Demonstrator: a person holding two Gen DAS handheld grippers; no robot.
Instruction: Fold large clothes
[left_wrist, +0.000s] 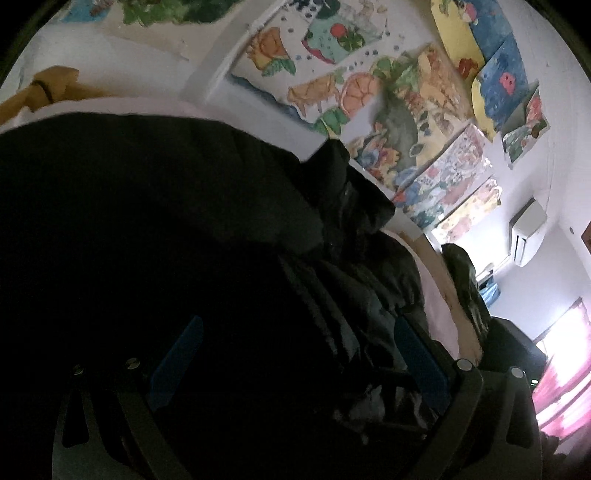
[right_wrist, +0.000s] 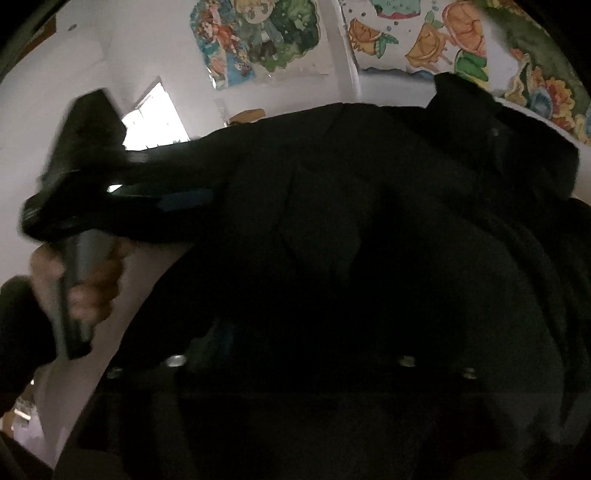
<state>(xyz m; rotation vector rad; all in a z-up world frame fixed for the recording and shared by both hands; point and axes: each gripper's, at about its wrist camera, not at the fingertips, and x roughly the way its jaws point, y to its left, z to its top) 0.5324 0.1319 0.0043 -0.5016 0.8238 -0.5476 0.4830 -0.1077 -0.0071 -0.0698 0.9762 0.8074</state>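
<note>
Sitting wide apart over the black jacket, the left gripper isn't pinching anything. Right gripper is too dark, can't tell.

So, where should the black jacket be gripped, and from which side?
Judging by its pose, grip the black jacket at the bunched, raised edge beside the pink bed sheet, coming from the sheet side: folds stand up there, while the middle lies broad and flat.
</note>
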